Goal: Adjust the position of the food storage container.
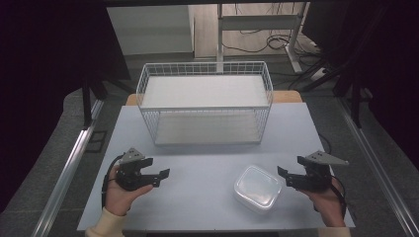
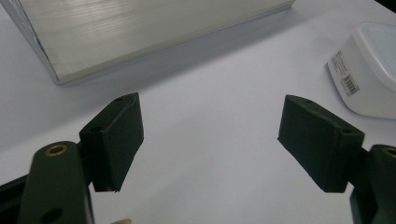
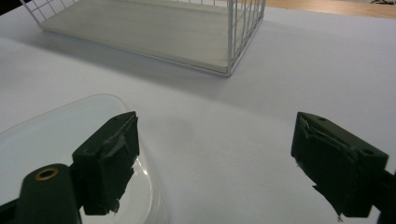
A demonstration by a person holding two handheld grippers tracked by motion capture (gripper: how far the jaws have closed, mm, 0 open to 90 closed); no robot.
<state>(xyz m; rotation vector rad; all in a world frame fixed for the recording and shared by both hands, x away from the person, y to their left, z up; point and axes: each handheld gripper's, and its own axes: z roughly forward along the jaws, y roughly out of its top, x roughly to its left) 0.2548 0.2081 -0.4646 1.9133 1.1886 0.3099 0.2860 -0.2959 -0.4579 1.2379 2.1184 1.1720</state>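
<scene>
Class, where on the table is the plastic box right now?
In the high view the box sits near the table's front right, just left of the right tool and in front of the wire basket.

Left tool (image 1: 159, 177) gapes wide in its hand; right tool (image 1: 285, 176) likewise, both low.

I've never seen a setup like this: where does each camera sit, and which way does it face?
High view: above the table's near edge, facing forward and down; both hands, left claw, right claw.
Left gripper view: on the left claw, facing the white tub.
Right gripper view: on the right claw, facing the wire basket.
All share tub and basket.
</scene>
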